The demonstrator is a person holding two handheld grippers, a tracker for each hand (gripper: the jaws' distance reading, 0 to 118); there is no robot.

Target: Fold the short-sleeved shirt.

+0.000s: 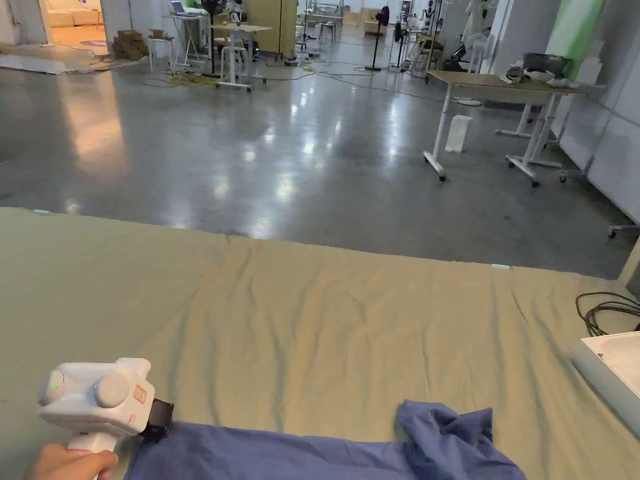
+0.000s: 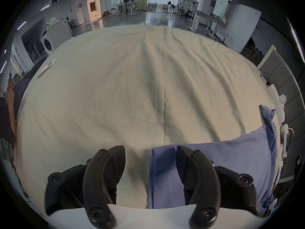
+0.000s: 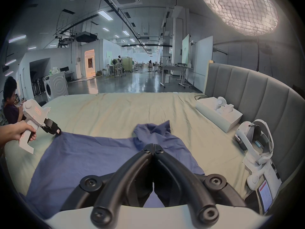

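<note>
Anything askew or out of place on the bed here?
The blue shirt is not flat: one end is bunched into a crumpled heap while the rest lies smooth on the green sheet. Nothing looks spilled or damaged.

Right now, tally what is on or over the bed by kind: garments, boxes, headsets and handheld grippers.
Garments: 1, the blue shirt
Boxes: 1, the white box
Headsets: 1, the headset
Grippers: 2, the left gripper and the right gripper
Total: 5
</note>
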